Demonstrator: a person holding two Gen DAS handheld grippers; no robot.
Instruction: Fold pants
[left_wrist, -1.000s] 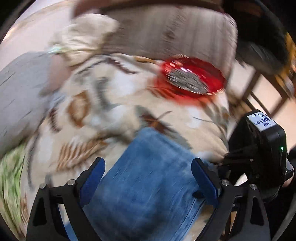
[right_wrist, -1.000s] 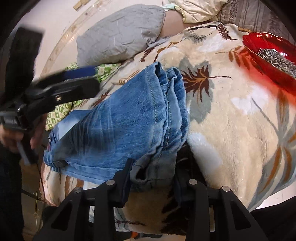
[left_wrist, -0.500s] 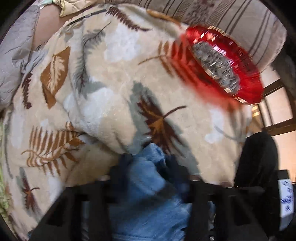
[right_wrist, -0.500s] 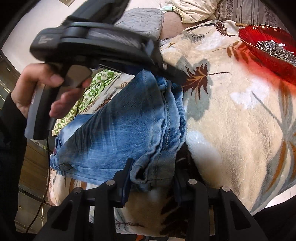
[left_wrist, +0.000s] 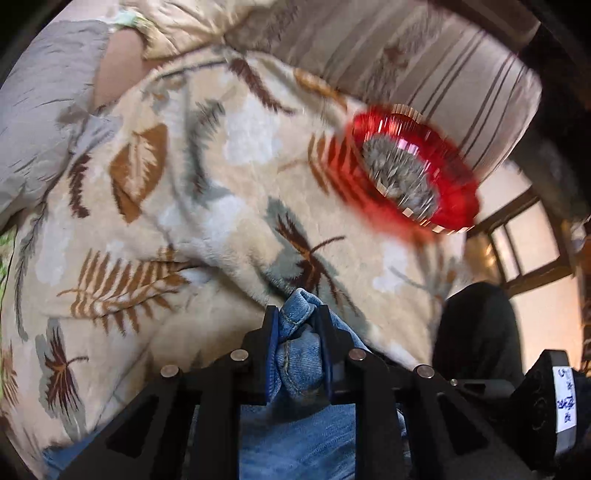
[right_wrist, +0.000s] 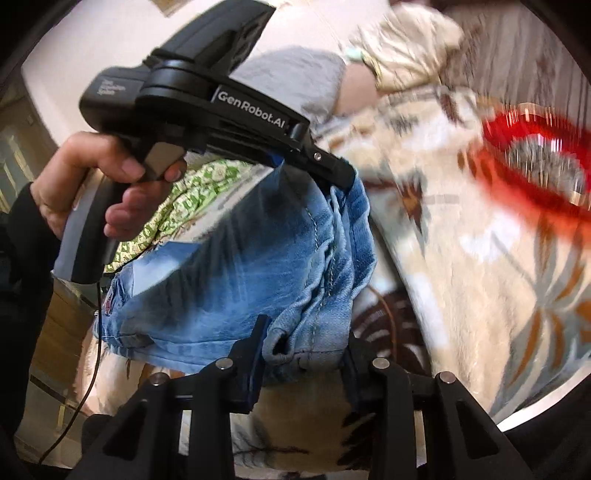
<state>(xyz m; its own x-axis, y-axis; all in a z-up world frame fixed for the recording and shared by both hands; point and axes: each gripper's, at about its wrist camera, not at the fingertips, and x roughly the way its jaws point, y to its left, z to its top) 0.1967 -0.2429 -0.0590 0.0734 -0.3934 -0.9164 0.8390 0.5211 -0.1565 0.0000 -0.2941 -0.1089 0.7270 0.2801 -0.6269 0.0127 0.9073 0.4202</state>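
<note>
Folded blue denim pants lie on a leaf-patterned blanket. My right gripper is shut on the near corner of the pants' folded edge. My left gripper is shut on a bunched fold of the same pants. In the right wrist view the left gripper shows as a black tool in a hand, clamped on the far corner of the folded edge. The pants hang lifted between the two grippers.
A red bowl with grey contents sits on the blanket at the right, blurred in the right wrist view. A grey pillow and a green patterned cloth lie at the left. A striped cushion is behind.
My left gripper came down open over the pants, closed on the far corner of the folded edge and lifted it. My right gripper kept its hold and rose with the cloth.
</note>
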